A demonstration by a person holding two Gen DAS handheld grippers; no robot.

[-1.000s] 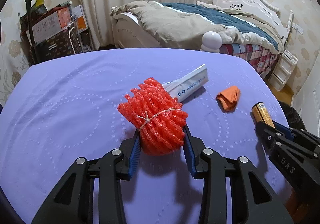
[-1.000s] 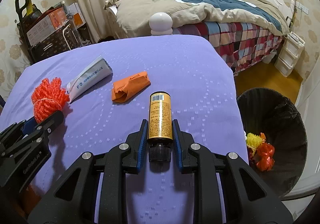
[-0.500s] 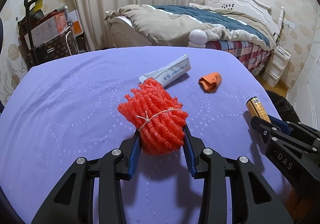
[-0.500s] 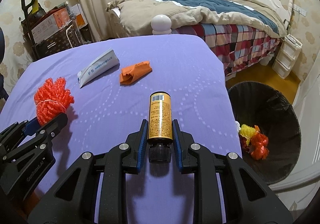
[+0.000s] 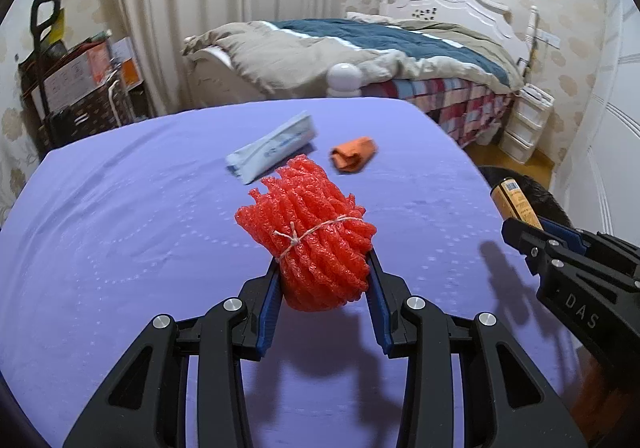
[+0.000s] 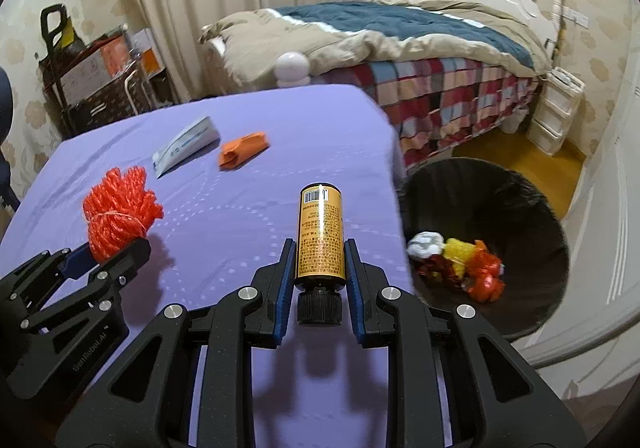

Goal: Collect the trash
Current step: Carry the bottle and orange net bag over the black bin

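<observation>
Your left gripper [image 5: 323,276] is clamped on a red foam-net bundle [image 5: 316,236] tied with thin string, the blue pads pressing its lower sides and holding it clear of the purple tablecloth [image 5: 120,228]. Your right gripper [image 6: 320,272] is closed on a small amber bottle [image 6: 321,232] with a black cap, cap toward the camera and barcoded base pointing away, lifted above the cloth near the table's right edge. Two pieces of trash lie on the table beyond: a flattened white-and-blue tube [image 5: 274,146] and, just beside it, a crumpled orange wrapper [image 5: 354,154]. On the floor off the table's right side stands a black-lined trash bin [image 6: 532,200], with white, yellow and red scraps [image 6: 460,260] at its bottom. From the left wrist view the right gripper shows at the far right with the bottle tip over the bin's dark rim. Behind the table stand a bed [image 6: 400,32] with a checked cover, pale curtains [image 5: 200,8] and a cart of boxes [image 5: 76,88].
</observation>
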